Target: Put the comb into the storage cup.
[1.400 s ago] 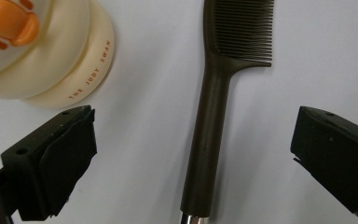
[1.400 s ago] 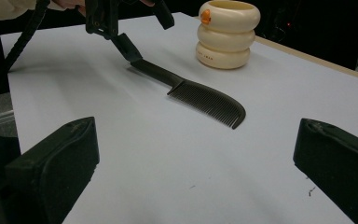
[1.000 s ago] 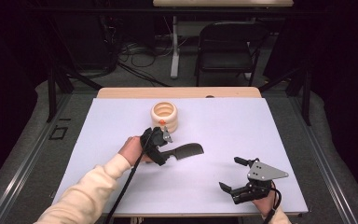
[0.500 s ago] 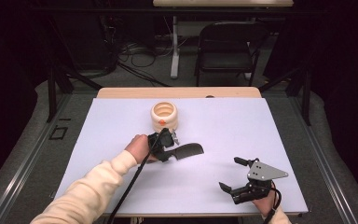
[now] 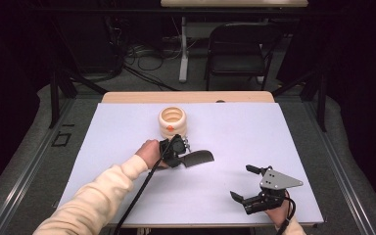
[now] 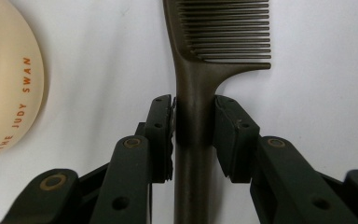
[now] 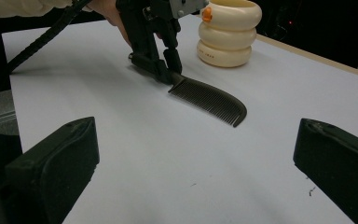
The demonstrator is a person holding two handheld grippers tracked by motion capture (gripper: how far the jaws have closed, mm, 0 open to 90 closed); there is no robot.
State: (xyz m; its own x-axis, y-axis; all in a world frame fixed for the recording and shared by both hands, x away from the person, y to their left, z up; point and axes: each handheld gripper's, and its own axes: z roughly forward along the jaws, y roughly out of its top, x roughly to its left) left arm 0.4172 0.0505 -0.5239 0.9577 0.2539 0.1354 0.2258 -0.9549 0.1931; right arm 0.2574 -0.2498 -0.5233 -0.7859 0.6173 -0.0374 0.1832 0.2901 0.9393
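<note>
Since a second ago the left claw (image 5: 180,155) has slid farther along the counter toward the cream stack, carrying the comb with it, while the right claw (image 5: 248,183) has stayed put near the front right corner. Left claw is clamped on the handle of the dark brown plastic comb (image 6: 200,70), its pads pressing both sides just below the teeth; the toothed end juts out past the jaws and lies low over the white counter (image 5: 235,127). Just beside that claw stands the cream ribbed ring-stack container with an orange dot (image 5: 172,122), lettered "THE JUDY SWAN" in the left gripper view. Right claw is spread wide with nothing between its jaws, well apart from the comb.
</note>
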